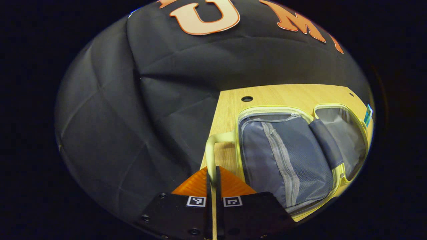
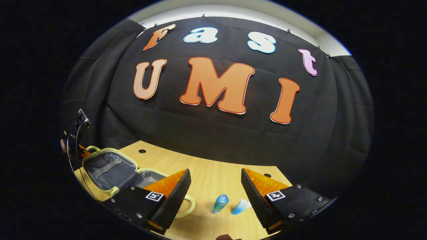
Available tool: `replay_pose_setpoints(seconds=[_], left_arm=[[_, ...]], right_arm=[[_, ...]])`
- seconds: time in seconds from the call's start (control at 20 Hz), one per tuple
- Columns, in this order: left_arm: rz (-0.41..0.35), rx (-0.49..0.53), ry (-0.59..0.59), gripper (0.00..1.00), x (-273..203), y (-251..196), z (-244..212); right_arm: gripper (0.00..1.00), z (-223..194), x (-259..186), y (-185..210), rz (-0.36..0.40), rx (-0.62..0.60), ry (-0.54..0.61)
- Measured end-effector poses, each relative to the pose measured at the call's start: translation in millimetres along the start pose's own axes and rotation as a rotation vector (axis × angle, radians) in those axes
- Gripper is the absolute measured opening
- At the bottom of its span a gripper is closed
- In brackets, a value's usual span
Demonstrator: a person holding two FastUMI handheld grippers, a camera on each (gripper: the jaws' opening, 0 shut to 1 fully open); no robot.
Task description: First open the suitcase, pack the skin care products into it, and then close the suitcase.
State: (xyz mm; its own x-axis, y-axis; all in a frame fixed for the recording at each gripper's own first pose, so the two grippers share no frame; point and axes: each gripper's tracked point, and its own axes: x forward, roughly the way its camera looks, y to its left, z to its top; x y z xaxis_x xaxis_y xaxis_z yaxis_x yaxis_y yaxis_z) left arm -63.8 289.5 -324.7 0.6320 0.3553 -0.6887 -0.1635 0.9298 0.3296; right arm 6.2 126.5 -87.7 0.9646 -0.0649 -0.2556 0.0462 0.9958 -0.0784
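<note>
Beside the open pale-yellow, grey-lined suitcase (image 1: 287,153), our left gripper (image 1: 213,180) pinches its handle (image 1: 210,150) while our wide-spread right gripper (image 2: 216,186) must next descend onto the small blue bottle (image 2: 219,202).

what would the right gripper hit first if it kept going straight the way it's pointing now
Probably the small blue bottle lying on the table, between the open right gripper fingers; a blue-and-white tube lies just beside it. Depth is unclear.
</note>
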Motion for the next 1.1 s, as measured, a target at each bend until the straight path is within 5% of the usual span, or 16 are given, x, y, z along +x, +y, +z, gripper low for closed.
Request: replay_pose_setpoints(seconds=[0.2, 0.45, 0.7, 1.1], left_arm=[[0.05, -0.055, 0.019, 0.23, 15.6, 0.0, -15.4], [0.072, -0.051, -0.128, 0.36, -14.7, -21.2, 26.9], [0.118, -0.034, -0.3, 0.96, -69.7, -61.9, 95.3], [-0.024, -0.086, -0.466, 1.0, -150.0, -183.7, 167.4]], right_arm=[[0.96, -2.0, 1.4, -6.7, -0.006, -0.005, 0.007], [0.96, 2.5, 5.8, -22.3, -0.007, 0.008, -0.014], [0.96, 1.2, 8.3, -42.2, 0.007, 0.019, -0.033], [0.96, 0.1, 12.0, -79.1, 0.052, 0.051, -0.065]])
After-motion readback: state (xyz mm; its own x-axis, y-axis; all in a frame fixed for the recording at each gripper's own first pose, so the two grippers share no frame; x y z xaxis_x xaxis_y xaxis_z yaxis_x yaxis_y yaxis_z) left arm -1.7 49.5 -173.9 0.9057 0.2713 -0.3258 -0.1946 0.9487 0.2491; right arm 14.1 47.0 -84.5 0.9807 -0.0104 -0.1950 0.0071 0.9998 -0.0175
